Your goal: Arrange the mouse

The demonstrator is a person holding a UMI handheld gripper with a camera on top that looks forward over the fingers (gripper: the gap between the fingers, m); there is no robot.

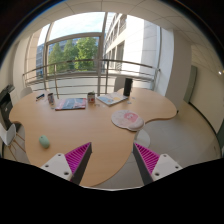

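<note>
My gripper (112, 160) is open and empty, with its pink-padded fingers (76, 160) spread wide above the near edge of a curved wooden table (90, 125). A round pale pink mouse pad (126, 118) lies on the table beyond the right finger. A small pale shape (137, 126) sits at the pad's near edge; I cannot tell whether it is the mouse. A small greenish object (44, 142) lies on the table beyond the left finger, and what it is is unclear.
At the table's far side are an open laptop (114, 97), a cup (90, 97), a magazine (70, 103) and a dark cup (50, 98). A chair (8, 102) stands at the left. A railing and large windows lie beyond. Grey floor (165, 130) is on the right.
</note>
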